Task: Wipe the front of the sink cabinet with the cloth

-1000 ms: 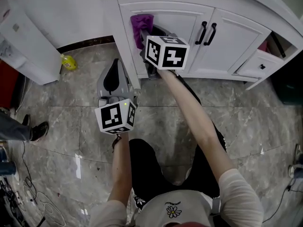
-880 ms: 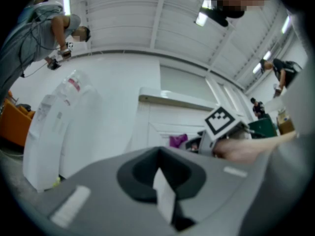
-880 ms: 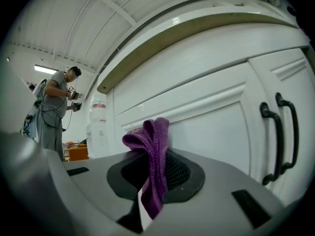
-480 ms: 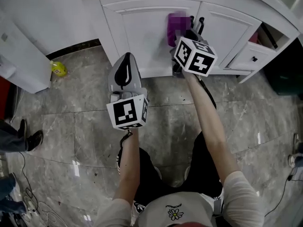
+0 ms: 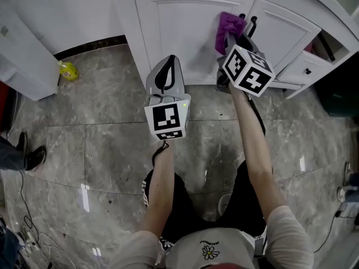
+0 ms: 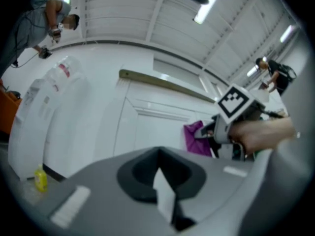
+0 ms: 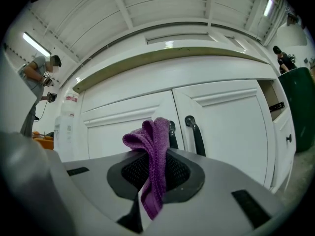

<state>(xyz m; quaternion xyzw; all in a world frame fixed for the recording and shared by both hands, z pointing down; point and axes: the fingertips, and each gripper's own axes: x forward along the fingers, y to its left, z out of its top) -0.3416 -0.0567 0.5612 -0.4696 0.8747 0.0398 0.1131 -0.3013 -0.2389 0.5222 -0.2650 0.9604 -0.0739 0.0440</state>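
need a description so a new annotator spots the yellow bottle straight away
Find the white sink cabinet, then follow its base left to the dark skirting at the wall. Just in front of it, on the grey marble floor, sits the small bottle: the only yellow thing in view.

Right grey two-jaw gripper with marker cube held forward on outstretched bare right arm, jaws clamped on purple knitted cloth. Left grey two-jaw gripper held nearer body, jaws together, nothing between them. Left forearm extended forward.
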